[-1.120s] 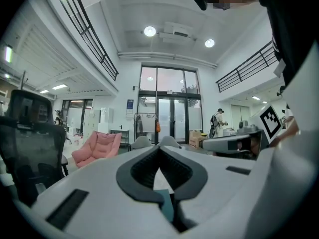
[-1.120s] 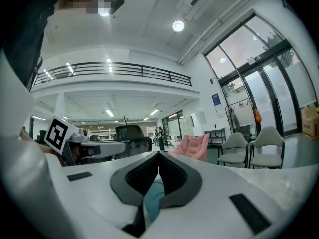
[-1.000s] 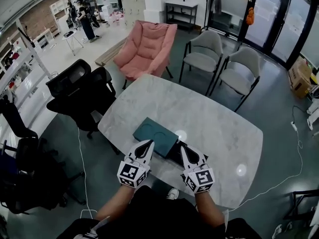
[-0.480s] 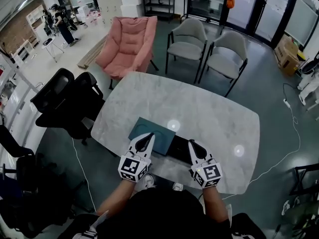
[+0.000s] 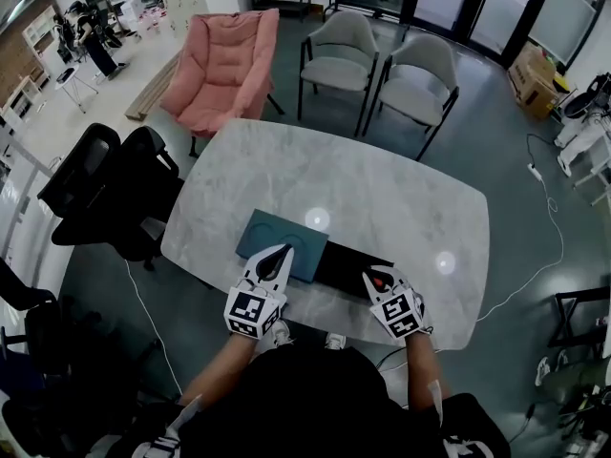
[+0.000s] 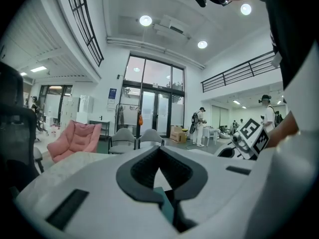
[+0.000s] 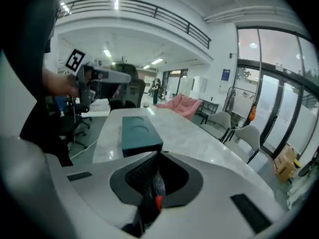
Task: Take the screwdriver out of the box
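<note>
A teal lid lies flat on the marble table. The open black box sits to its right. My right gripper hangs low over the box's right end, shut on a thin black screwdriver with a red mark between its pads. The red spot shows at its tips. My left gripper is over the lid's near edge with its tips together. In the left gripper view a strip of teal lid shows through the gap behind the tips. In the right gripper view the lid lies ahead of the jaws.
Two grey chairs and a pink armchair stand beyond the table's far edge. Black office chairs crowd its left side. A cable trails over the floor on the right. Both grippers work at the table's near edge.
My right gripper has dropped and tipped downward toward the box's right end, still shut. The left gripper has crept slightly forward. The head view has shifted, so the table sits higher in frame.
</note>
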{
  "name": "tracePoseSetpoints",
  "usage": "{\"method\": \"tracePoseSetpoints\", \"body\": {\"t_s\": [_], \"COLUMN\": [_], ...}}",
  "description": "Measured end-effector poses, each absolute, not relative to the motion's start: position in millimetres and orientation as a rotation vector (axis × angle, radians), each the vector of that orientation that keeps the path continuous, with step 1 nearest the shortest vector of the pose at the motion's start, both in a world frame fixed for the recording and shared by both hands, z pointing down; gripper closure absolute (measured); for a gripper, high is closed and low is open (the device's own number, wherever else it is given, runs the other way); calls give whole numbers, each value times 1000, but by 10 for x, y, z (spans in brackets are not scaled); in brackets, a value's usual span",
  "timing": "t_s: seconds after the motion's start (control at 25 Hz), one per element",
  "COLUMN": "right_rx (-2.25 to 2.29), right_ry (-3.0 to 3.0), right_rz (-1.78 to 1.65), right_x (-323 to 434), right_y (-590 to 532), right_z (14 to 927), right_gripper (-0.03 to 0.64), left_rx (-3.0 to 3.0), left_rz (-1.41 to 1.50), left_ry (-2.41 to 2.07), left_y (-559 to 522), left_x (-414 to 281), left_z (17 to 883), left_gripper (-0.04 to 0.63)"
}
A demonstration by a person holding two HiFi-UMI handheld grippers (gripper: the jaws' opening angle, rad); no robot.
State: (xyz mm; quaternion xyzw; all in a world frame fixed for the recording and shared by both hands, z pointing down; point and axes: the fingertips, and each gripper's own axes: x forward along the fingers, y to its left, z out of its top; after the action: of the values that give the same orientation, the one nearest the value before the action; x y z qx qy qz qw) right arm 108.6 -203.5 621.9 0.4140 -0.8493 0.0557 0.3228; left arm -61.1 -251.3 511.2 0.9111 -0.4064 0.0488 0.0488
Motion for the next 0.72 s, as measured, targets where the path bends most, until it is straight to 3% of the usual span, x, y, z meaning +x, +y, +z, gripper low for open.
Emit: {"method": "tracePoseSetpoints", "body": {"t_s": [0.32, 0.4, 0.72], "right_rx": [805, 758, 554], "right_ry": [-1925, -1881, -1736], "right_rz": [183, 207, 212], "right_x": [1386, 1445, 1542], "right_y": [-1837, -1809, -1821], "right_z": [7057, 7194, 7607], "right_gripper": [521, 478, 477], "left_rx": [2761, 2756, 2735], "left_rz": [164, 166, 178], "left_ry": [-1189, -1182, -1195], "left_y": [-2442, -2430, -2463], "left_x": [-544, -540, -616], "left_z": [5272, 5301, 5375], "left_gripper": [589, 589, 589]}}
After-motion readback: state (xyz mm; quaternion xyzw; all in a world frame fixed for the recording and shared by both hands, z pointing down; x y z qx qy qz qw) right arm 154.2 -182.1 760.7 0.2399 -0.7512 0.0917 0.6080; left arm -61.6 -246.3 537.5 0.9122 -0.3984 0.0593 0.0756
